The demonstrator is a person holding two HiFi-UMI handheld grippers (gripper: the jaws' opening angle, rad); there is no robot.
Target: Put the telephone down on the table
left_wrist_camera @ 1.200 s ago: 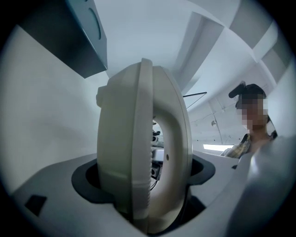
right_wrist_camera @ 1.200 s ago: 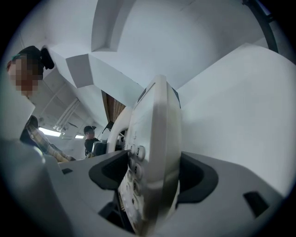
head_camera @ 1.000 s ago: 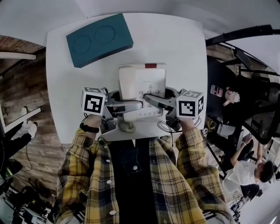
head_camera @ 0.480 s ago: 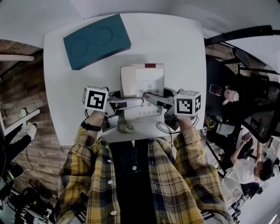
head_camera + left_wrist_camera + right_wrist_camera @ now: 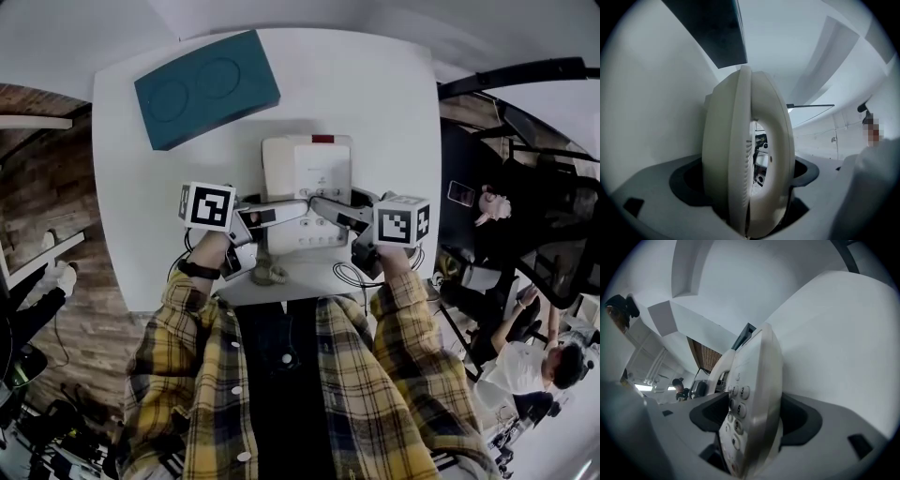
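Jaws clamped both sides: left gripper (image 5: 277,214) on handset (image 5: 740,154) of cream plastic desk telephone (image 5: 309,173), right gripper (image 5: 330,212) on keypad (image 5: 738,413) edge. Held level over near part of white table (image 5: 375,94); contact unclear. Remaining, likely: set down, release.

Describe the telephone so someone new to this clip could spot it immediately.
On the white table, look at the near edge, close to the person in the plaid shirt. The telephone is there, gripped by the left gripper and the right gripper. It is cream with a keypad, unlike the flat teal box at the far left corner.
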